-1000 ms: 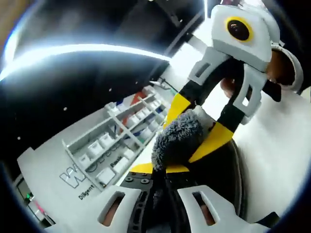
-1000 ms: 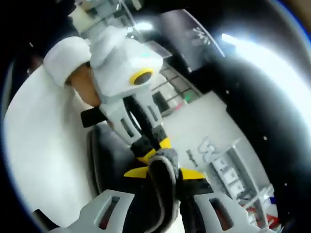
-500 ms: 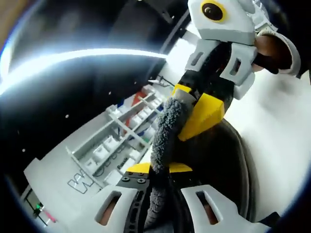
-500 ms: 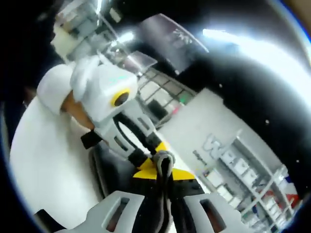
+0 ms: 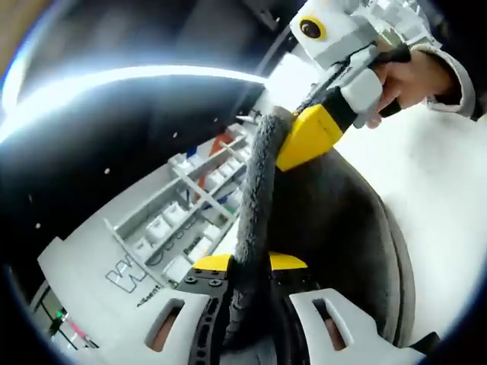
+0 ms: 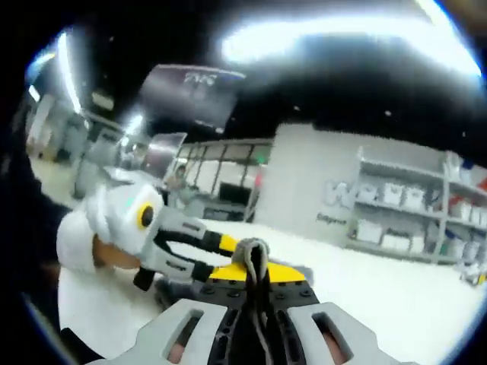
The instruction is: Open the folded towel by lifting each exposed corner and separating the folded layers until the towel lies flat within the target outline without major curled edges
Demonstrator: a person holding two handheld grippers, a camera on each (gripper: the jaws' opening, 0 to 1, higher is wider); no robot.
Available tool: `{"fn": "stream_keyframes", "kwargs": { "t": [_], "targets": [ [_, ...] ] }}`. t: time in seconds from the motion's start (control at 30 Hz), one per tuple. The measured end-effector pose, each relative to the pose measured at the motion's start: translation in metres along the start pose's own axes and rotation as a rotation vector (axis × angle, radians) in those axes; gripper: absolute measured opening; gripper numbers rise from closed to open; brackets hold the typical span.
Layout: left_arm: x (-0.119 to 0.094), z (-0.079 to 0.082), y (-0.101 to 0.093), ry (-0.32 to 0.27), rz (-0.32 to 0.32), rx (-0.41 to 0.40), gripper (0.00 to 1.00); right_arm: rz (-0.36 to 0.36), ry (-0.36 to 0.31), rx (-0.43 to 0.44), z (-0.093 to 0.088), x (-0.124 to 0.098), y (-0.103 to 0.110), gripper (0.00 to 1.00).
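In the left gripper view, the left gripper point(image 5: 249, 266) is clamped on the edge of the dark grey towel point(image 5: 335, 220), which stretches up off the white table point(image 5: 441, 198) to the right gripper point(image 5: 308, 137), also clamped on it. In the right gripper view, the right gripper pinches a towel fold; the left gripper point(image 6: 221, 255) holds the towel beyond. Grey shelves point(image 5: 190, 205) stand behind.

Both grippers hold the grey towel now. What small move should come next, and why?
Probably draw the two grippers a little further apart and lower them toward the white table. The left gripper and the right gripper are each shut on the towel, whose edge runs taut between them, while the dark cloth below hangs off the table, not yet flat.
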State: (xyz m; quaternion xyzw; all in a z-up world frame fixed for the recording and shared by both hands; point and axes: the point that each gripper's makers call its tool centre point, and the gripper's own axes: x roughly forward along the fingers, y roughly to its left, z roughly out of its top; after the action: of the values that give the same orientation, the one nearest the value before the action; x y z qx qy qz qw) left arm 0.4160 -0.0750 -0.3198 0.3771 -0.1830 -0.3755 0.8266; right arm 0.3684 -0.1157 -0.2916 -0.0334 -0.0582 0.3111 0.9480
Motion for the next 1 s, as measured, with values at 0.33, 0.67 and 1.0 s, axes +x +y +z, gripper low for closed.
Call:
{"fn": "stream_keyframes", "kwargs": {
  "t": [0.33,0.67,1.0],
  "targets": [
    [0.004,-0.02,0.001,0.083,0.001,0.015,0.19,0.142,-0.123,0.273,0.022,-0.017,0.002,0.0],
    [0.004,-0.022,0.002,0.09,0.002,0.012,0.13,0.29,-0.119,0.432,0.033,-0.034,0.007,0.0],
    [0.002,-0.02,0.001,0.081,-0.017,-0.053,0.04,0.154,-0.091,0.21,0.024,-0.033,-0.013,0.02]
  ]
}}
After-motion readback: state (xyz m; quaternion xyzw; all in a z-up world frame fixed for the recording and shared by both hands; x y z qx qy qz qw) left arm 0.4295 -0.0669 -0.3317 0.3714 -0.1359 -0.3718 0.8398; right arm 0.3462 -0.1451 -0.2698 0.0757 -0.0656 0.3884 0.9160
